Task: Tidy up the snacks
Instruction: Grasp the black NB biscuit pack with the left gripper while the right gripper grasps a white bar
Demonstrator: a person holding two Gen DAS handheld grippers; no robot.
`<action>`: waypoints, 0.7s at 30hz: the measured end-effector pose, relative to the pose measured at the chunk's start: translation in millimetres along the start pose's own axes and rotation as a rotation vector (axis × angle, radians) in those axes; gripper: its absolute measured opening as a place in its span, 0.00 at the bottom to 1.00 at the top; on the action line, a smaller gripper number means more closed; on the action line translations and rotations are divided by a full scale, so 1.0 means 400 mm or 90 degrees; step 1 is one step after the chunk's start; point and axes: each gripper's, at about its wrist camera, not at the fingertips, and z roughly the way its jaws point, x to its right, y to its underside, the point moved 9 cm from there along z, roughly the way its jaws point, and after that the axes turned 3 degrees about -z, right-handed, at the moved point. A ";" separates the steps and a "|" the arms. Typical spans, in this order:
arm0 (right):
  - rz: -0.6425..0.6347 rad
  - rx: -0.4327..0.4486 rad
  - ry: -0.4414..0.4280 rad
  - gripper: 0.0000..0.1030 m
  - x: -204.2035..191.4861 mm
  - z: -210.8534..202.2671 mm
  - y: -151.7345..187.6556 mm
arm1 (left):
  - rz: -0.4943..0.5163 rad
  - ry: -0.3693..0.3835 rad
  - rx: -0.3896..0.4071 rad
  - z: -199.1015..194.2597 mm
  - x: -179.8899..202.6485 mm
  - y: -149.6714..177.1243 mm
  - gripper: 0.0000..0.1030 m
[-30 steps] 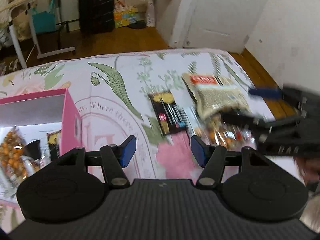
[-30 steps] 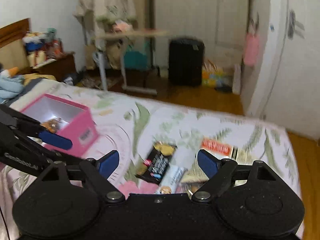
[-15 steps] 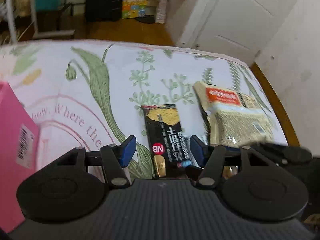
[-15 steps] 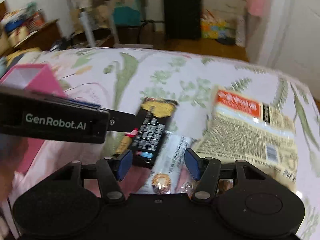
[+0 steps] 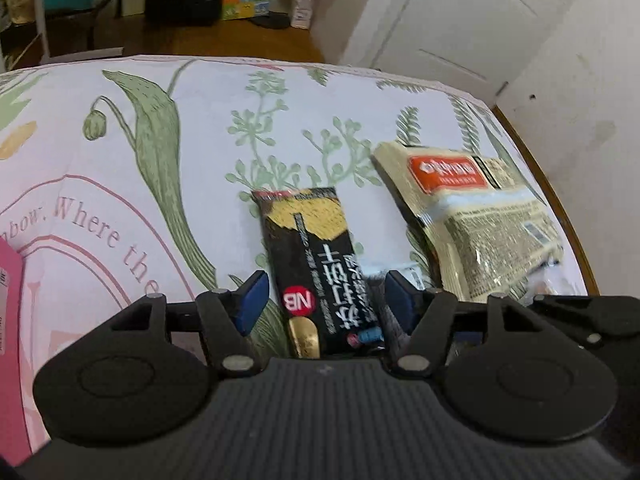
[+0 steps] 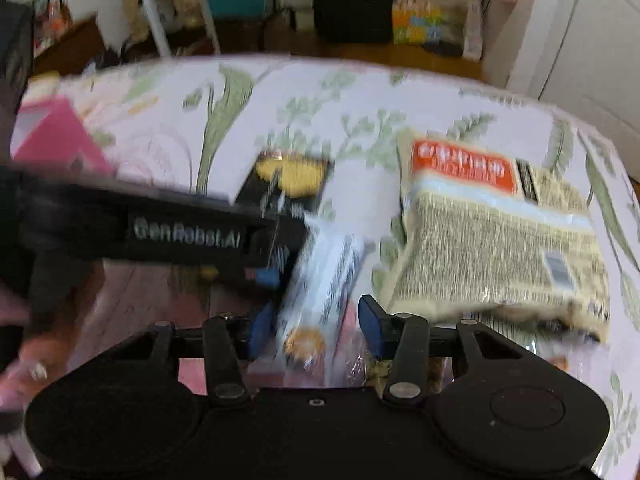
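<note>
A black snack packet (image 5: 320, 264) lies on the floral cloth; my left gripper (image 5: 322, 300) is open with a finger on either side of its near end. The packet also shows in the right wrist view (image 6: 286, 184), partly behind the left gripper's body (image 6: 176, 232). A white snack bar (image 6: 320, 280) lies between the open fingers of my right gripper (image 6: 316, 324). A beige bag with an orange label (image 5: 472, 216) lies to the right, also in the right wrist view (image 6: 496, 224). The pink box (image 6: 60, 140) stands at the left.
The table's curved wooden edge (image 5: 552, 184) runs close behind the beige bag. Beyond it are a wooden floor, a black suitcase (image 6: 352, 0), a white door (image 5: 452, 20) and a folding table's legs. The pink box's wall (image 5: 10, 320) is at the left edge.
Both grippers have moved forward and down toward the snacks. The left now straddles the black packet and the right straddles the white bar. The pink box has slid out to the left.
</note>
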 end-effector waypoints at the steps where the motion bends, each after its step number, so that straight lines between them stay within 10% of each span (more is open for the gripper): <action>1: 0.000 -0.008 0.004 0.50 0.001 0.006 0.011 | 0.006 -0.004 -0.001 0.003 0.002 0.003 0.62; 21: 0.048 0.050 -0.039 0.37 -0.016 0.011 0.004 | 0.028 -0.028 -0.019 -0.027 -0.018 0.006 0.48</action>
